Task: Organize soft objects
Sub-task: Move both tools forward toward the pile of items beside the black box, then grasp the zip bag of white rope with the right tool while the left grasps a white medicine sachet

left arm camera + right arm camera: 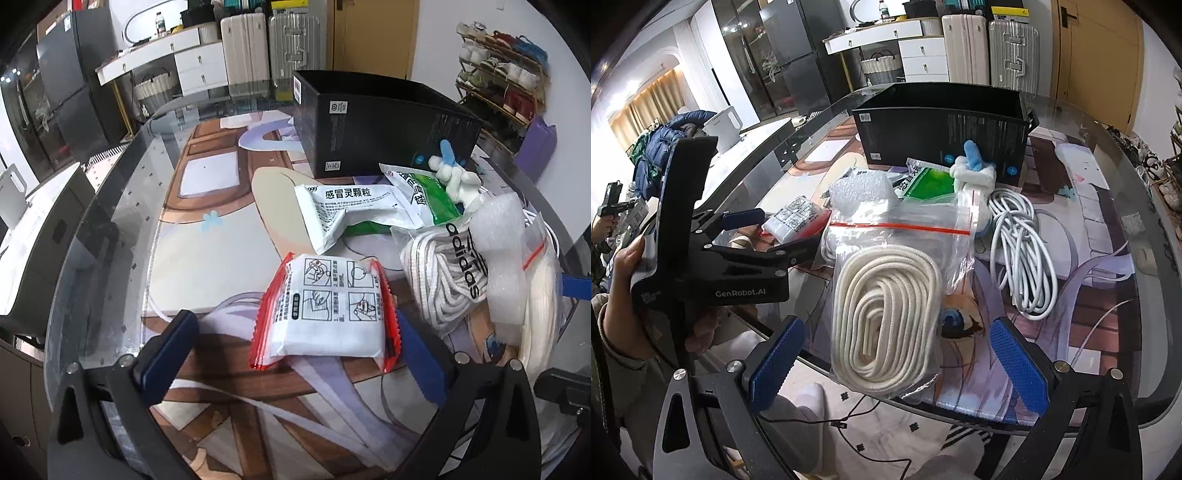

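Observation:
A red-edged white pouch (325, 310) lies on the table between the wide-open fingers of my left gripper (295, 354); it also shows in the right wrist view (796, 219). A clear zip bag of cream rope (886, 310) lies between the open fingers of my right gripper (895, 363). An open black box (384, 125) stands at the back, also in the right wrist view (942, 129). Medicine sachets (354, 210), a bagged white lace bundle (447, 277), bubble wrap (506, 266) and a white and blue plush toy (973, 170) lie in front of it.
A coiled white cable (1023, 251) lies right of the rope bag. The round glass table (110, 229) carries a printed mat. The left gripper's body (713, 258) and the hand holding it sit left of the rope bag. Suitcases and a shoe rack stand beyond.

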A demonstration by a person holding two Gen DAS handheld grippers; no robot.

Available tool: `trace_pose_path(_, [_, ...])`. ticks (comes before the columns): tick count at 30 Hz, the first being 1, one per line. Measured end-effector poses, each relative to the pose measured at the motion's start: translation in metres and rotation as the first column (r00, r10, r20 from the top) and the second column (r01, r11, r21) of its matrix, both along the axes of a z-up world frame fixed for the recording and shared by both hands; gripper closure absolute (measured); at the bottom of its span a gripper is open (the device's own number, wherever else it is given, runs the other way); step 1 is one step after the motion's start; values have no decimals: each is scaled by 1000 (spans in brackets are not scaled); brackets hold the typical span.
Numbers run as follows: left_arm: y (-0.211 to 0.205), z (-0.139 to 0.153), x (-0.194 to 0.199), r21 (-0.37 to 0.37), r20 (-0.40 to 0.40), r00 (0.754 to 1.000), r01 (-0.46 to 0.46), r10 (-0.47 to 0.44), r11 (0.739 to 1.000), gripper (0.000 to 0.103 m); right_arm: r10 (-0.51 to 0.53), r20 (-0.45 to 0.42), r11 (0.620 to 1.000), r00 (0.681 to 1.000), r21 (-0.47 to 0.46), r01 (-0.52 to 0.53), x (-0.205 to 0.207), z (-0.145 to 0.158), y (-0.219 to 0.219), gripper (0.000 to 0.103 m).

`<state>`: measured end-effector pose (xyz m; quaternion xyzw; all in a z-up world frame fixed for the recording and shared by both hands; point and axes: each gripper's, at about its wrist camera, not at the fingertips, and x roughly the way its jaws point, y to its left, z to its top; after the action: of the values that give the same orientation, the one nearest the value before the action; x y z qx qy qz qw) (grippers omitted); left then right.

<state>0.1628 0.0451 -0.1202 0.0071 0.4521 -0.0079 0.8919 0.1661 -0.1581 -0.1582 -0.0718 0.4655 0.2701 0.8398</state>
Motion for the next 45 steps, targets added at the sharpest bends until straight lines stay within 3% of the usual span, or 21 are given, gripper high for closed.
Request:
trace_pose_path(3, [0, 2, 4, 0, -23, 1000, 4, -4, 1000, 0, -6, -13, 1000, 1000, -2, 6, 2, -3, 0, 1])
trace_pose_path(6, [-6, 5, 9, -19, -89, 993, 71, -72, 997, 5, 1, -9, 1000, 1000, -3, -1, 3, -2, 1, 11])
trace_pose_path(8, [-11, 6, 9, -21, -81, 992, 94, -95, 995, 15, 6, -8, 1000, 1000, -16, -6, 2, -3, 3, 16])
trace_pose_path(10, [-13, 8, 11, -16, -69, 991, 111, -112, 994, 27, 21, -15, 1000, 1000, -20, -21, 1, -4, 7, 28])
trace_pose_path(11, [-13, 9, 11, -17, -67, 991, 112, -113, 994, 39, 29, -16, 999, 999, -20, -29, 1, -4, 8, 31])
trace_pose_path(16, [-15, 12, 11, 19, -55, 992, 116, -115, 993, 49, 51, -21, 999, 998, -3, -51, 1, -3, 6, 54])
trace_pose_path(18, [-17, 13, 9, 26, -57, 991, 122, -121, 992, 55, 57, -26, 998, 998, 17, -56, 2, -1, 4, 58])
trace_pose_path(25, [-20, 34, -9, 23, -4, 991, 135, -135, 991, 55, 79, 4, 996, 997, 29, -79, -4, 8, 1, 68])
trace_pose_path(45, [-21, 86, -21, -37, 155, 977, 151, -143, 988, 55, 71, 129, 991, 989, 106, -85, 0, 57, -12, 69])
